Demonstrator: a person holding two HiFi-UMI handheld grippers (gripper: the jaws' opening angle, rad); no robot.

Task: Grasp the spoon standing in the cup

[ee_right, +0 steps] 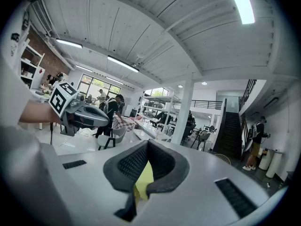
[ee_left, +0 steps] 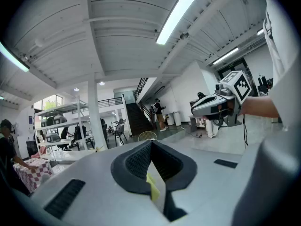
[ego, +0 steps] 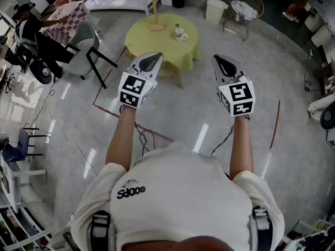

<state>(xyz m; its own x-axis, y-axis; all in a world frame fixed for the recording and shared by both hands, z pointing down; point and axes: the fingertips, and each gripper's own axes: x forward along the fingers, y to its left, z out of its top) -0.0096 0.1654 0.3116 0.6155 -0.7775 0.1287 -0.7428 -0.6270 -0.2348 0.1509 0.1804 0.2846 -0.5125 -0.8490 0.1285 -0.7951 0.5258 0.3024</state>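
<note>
A white cup [ego: 180,34] with a thin spoon [ego: 177,27] standing in it sits on a round yellow table [ego: 157,43], far ahead in the head view. I hold both grippers up in front of my chest, well short of that table. My left gripper [ego: 151,58] has its jaws closed together with nothing between them, as the left gripper view [ee_left: 150,145] shows. My right gripper [ego: 221,60] is likewise shut and empty in its own view [ee_right: 148,144]. Both gripper views look up toward the ceiling, so neither shows the cup or the spoon.
A wooden stand [ego: 156,24] shares the yellow table. A grey chair [ego: 84,54] stands left of it, a white bin [ego: 215,9] and a wire chair [ego: 245,7] behind. Red tape lines [ego: 107,111] and cables [ego: 225,137] lie on the floor. A person [ego: 31,33] works at a checkered table far left.
</note>
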